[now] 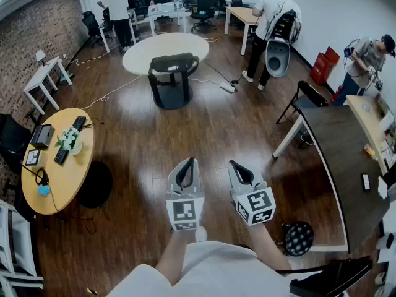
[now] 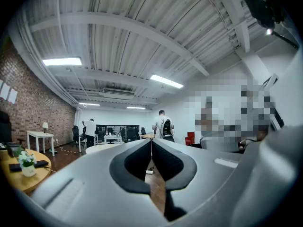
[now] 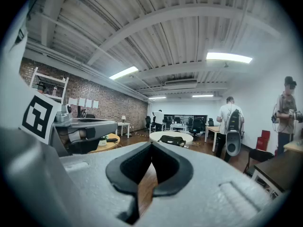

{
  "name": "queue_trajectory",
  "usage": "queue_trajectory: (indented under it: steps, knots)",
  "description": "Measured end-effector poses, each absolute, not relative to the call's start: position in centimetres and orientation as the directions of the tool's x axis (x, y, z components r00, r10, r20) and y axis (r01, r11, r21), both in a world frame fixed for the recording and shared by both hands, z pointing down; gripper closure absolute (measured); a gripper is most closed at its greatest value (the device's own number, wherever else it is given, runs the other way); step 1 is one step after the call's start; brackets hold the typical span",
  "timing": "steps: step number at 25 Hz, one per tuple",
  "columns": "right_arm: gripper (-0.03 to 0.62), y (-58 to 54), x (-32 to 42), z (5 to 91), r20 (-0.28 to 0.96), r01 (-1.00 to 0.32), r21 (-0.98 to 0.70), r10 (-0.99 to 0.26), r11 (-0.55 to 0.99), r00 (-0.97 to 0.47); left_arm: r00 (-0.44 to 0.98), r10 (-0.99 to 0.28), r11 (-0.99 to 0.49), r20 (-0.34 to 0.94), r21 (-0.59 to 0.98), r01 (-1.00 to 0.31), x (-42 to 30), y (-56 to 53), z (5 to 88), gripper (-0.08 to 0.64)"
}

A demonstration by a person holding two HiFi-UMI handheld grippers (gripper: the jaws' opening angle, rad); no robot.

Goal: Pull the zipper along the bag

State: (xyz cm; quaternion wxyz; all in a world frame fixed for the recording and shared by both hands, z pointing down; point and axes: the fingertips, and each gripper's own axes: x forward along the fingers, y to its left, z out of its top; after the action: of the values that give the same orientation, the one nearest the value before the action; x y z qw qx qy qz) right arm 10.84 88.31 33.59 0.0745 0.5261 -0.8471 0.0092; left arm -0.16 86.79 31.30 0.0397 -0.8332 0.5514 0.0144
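bag (image 1: pixel 174 62): black | oval table (image 1: pixel 148 47): white | floor (image 1: pixel 185 135): brown wood

Bag (image 1: pixel 174 62) on white table (image 1: pixel 154 45), zipper too small to see, dark table (image 1: pixel 343 159) cut by right edge

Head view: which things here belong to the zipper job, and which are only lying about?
For the job:
- black bag, far ahead on the white table
- left gripper and right gripper, both shut and empty

Lying about:
- flower pot on the round wooden table
- black helmet
- dark desk
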Motion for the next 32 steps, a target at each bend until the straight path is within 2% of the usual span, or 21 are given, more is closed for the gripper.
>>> queue_trajectory:
  steps: [7,16,24,32]
  knots:
    - [0.603,80.1,5.3,36.0,0.184,-0.873,0.044,-0.863,0.486,-0.471,0.371,-0.929,-0.371,-0.004,-0.006,-0.929,-4.8,79.6,34.7,0.541]
    - [0.603,64.6,3.0,37.5,0.157,-0.823,0.003,-0.814,0.567,-0.560,0.314,-0.949,-0.315,0.016,-0.032,-0.949,-5.8,65.9,36.4,0.541]
    - [0.603,47.2,5.7,33.1,0.051,-0.813,0.010,-0.812,0.582,-0.581,0.280,-0.960,-0.276,-0.025,-0.109,-0.955,-3.4,48.5,31.9,0.541]
    - [0.603,38.4,9.9,37.0,0.136,-0.825,-0.072,-0.814,0.561,-0.565,0.285,-0.958,-0.287,0.040,-0.079,-0.955,-0.7,39.2,34.3,0.541]
